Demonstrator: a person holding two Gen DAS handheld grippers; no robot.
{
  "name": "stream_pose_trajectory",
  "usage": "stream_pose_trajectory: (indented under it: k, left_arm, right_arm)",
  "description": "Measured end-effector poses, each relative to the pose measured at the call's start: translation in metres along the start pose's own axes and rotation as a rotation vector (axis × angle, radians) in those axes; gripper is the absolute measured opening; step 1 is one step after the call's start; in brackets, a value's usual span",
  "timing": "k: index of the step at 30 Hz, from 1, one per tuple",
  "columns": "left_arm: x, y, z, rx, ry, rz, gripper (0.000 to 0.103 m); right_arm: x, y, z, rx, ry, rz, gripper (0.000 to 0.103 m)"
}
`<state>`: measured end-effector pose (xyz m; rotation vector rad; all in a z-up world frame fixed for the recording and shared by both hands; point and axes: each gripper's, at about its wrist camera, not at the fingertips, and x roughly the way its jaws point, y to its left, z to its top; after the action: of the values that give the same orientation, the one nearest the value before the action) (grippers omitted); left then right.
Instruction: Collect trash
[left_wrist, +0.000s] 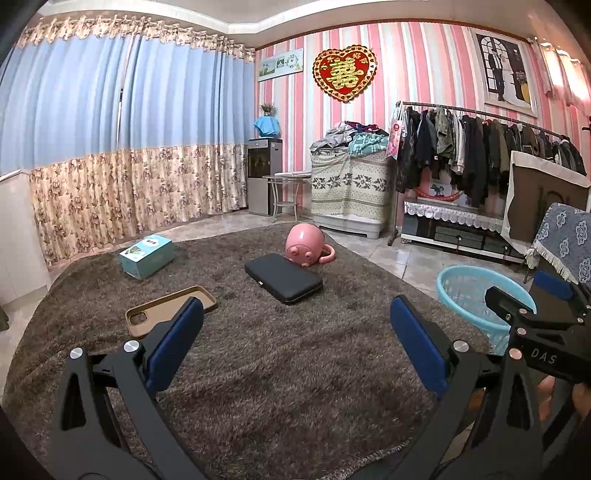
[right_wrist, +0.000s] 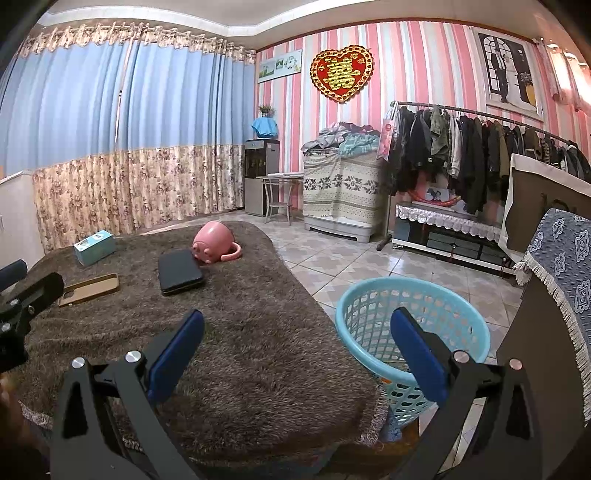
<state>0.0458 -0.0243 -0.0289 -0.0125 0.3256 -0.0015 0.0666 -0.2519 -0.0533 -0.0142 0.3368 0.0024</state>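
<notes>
A light blue mesh basket (right_wrist: 413, 325) stands on the tiled floor at the right edge of a table covered in brown shaggy cloth (right_wrist: 240, 332); it also shows in the left wrist view (left_wrist: 476, 302). On the cloth lie a teal box (left_wrist: 147, 255), a tan phone case (left_wrist: 170, 312), a black flat case (left_wrist: 282, 277) and a tipped pink pig-shaped mug (left_wrist: 306, 248). My left gripper (left_wrist: 295, 343) is open and empty above the cloth. My right gripper (right_wrist: 295, 350) is open and empty, its right finger over the basket rim.
A clothes rack (left_wrist: 480, 147) full of dark garments stands at the right wall. A covered cabinet (left_wrist: 349, 192), a small table and a water dispenser (left_wrist: 263, 177) stand at the back. A dark cabinet with a blue cloth (right_wrist: 561, 273) is close on the right.
</notes>
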Motion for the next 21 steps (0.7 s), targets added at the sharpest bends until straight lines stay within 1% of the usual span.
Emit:
stream_pose_trajectory:
  k: [21]
  left_arm:
    - [-0.0002,0.0021,-0.0001,-0.002,-0.001,0.002,0.098]
  right_arm:
    - [0.0004,-0.0002,0.0024,-0.005,-0.002,-0.003,0.099]
